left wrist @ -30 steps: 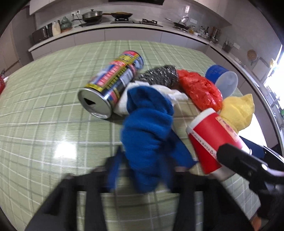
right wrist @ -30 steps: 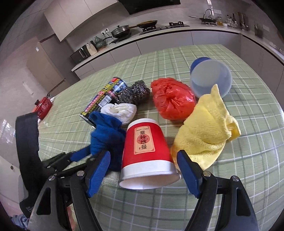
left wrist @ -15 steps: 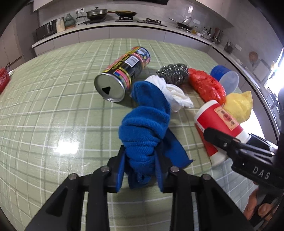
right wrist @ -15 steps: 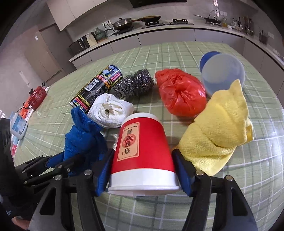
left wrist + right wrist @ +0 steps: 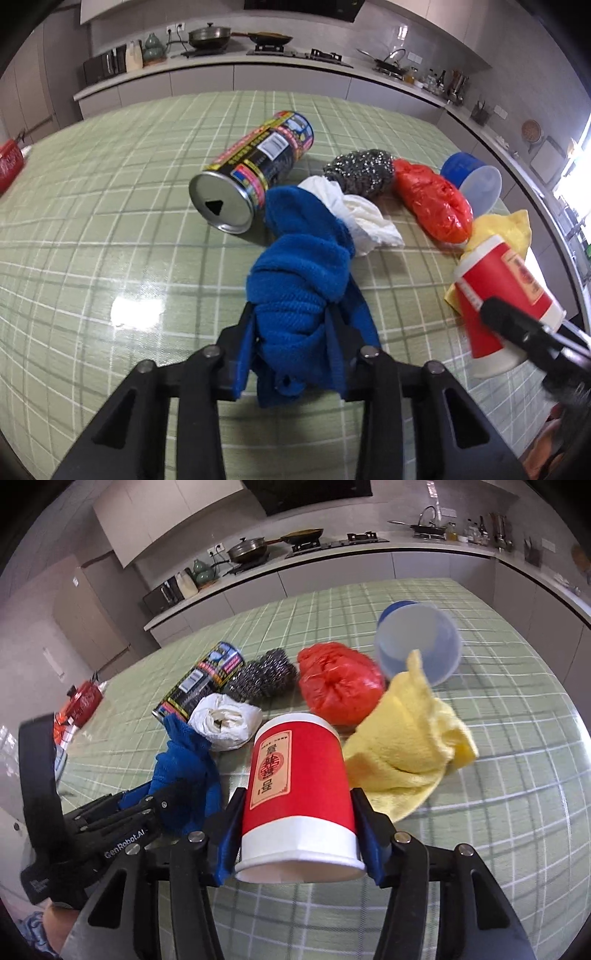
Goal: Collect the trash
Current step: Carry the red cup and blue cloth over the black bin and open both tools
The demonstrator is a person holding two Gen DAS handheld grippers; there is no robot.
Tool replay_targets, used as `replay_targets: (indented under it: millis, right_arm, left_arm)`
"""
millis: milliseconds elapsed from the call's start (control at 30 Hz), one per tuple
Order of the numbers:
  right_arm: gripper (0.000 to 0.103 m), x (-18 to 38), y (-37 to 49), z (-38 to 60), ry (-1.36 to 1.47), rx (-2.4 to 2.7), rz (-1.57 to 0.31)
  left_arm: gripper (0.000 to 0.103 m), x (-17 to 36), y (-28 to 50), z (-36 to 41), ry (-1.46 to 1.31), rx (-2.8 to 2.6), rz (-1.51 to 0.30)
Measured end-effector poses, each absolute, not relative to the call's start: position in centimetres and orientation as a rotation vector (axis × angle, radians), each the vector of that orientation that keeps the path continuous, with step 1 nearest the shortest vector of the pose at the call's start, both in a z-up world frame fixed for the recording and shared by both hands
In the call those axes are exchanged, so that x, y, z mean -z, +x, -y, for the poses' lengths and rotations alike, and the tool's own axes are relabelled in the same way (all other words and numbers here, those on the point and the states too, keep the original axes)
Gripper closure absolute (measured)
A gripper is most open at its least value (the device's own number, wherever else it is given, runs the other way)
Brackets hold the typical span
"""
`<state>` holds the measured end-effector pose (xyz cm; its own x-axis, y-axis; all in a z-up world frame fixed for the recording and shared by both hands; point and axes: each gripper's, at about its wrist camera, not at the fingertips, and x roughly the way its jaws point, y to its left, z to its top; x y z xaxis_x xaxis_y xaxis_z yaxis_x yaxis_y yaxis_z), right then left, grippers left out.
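- While my left tongs [image 5: 291, 347] pinch the bunched blue cloth [image 5: 299, 280] between their pads, its loose end hangs below them over the green checked table [image 5: 110, 229].
- My right tongs [image 5: 297, 834] are closing on the red paper cup [image 5: 295, 794]; the cup sits between both blue pads, rim toward me and bottom toward the far edge.
- In the right view the pads [image 5: 231, 834] touch the cup's two sides near its white band.
- The can [image 5: 255, 173] lies on its side beyond the blue cloth, its open end turned my way.
- A crumpled white bag [image 5: 358, 214] lies just beside the can, touching the blue cloth.
- A steel scrubber [image 5: 358, 170] sits behind the white bag, and a red plastic bag [image 5: 432, 199] lies next to it, nearer the right edge.
- A yellow cloth [image 5: 406, 746] is heaped just right of the cup, toward the right edge.
- A clear tub with a blue lid [image 5: 419, 642] lies on its side behind the yellow cloth.
- A red thing [image 5: 83, 701] stands at the table's left edge; I cannot tell what it is.
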<state>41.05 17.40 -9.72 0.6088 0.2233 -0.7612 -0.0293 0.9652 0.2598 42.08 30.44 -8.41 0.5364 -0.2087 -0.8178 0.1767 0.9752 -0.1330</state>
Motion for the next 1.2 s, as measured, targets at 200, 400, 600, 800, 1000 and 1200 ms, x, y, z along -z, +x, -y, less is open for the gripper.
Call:
replay_targets:
  millis: [200, 400, 600, 800, 1000, 1200]
  right_arm:
    - [0.046, 9.0, 40.5, -16.0, 0.252, -0.143, -0.893]
    - [0.046, 7.9, 39.7, -14.5, 0.255, -0.165, -0.864]
    - [0.046, 7.6, 38.5, -11.6, 0.255, -0.202, -0.86]
    - [0.046, 7.0, 37.3, -7.0, 0.271, -0.213, -0.852]
    - [0.046, 5.9, 34.2, -1.9, 0.32, -0.122, -0.803]
    - [0.046, 5.7, 29.6, 2.8, 0.345, 0.047, -0.796]
  left_arm:
    - [0.072, 6.8, 40.2, -30.7, -0.06, 0.237, -0.926]
    - [0.073, 4.8, 38.6, -29.2, -0.077, 0.233, -0.878]
    - [0.073, 3.6, 36.9, -26.1, -0.093, 0.212, -0.849]
    - [0.073, 2.6, 35.1, -22.5, -0.123, 0.218, -0.82]
    - [0.073, 2.1, 33.9, -18.5, -0.088, 0.321, -0.817]
    - [0.073, 3.1, 33.0, -14.5, -0.062, 0.466, -0.825]
